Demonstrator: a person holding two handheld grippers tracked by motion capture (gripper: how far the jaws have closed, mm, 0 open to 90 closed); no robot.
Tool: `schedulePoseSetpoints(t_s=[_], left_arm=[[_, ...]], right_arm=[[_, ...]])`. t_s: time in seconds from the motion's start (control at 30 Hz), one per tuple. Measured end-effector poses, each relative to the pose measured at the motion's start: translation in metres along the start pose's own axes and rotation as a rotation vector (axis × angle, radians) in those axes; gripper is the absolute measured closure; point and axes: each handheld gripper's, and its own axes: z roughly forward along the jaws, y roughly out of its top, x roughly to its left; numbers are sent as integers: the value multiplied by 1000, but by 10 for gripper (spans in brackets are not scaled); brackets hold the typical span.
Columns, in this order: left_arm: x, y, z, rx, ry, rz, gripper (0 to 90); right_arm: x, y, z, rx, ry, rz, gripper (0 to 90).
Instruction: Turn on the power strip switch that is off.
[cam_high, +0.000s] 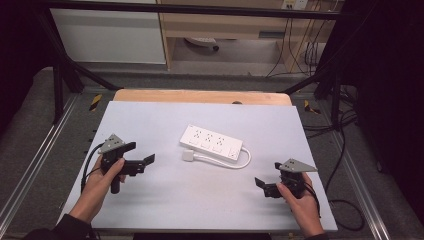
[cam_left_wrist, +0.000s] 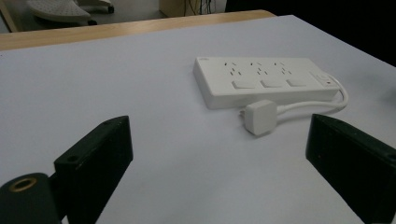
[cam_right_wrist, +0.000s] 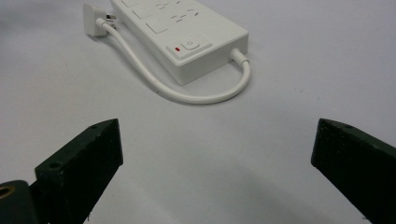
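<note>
Grey floor (cam_high: 30, 125) around the white table (cam_high: 150, 120), black frame bars (cam_high: 190, 9), wooden shelving (cam_high: 225, 25), trailing cables (cam_high: 345, 145).

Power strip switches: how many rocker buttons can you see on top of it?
4. On the power strip, three square switches sit in a row along its near edge, one below each socket group. A fourth, the main switch, sits at the cable end.

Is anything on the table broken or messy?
Nothing looks broken or spilled. The white power strip lies flat but slanted across the table, its short cable looping round to the plug beside it. Both grippers are open and apart from it.
</note>
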Motion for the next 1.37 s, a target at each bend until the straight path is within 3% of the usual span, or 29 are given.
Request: schedulePoseSetpoints(t_s=[0.43,1.03,1.2,1.3,1.37], left_arm=[[5,-15,-28,-19,11,-7,73],[6,-54,-44,-16,21,-37,78],[2,-67,-40,32,9,-31,84],[-4,-72,-34,94,16,14,87],[-6,-72,-33,94,8,23,87]], right_arm=[[0,0,0,1,-2,-3,25],[-1,0,0,2,-7,-2,25],[-2,-1,0,8,-13,1,25],[-3,-2,0,17,-30,4,25],[-6,-4,0,35,-55,14,26]])
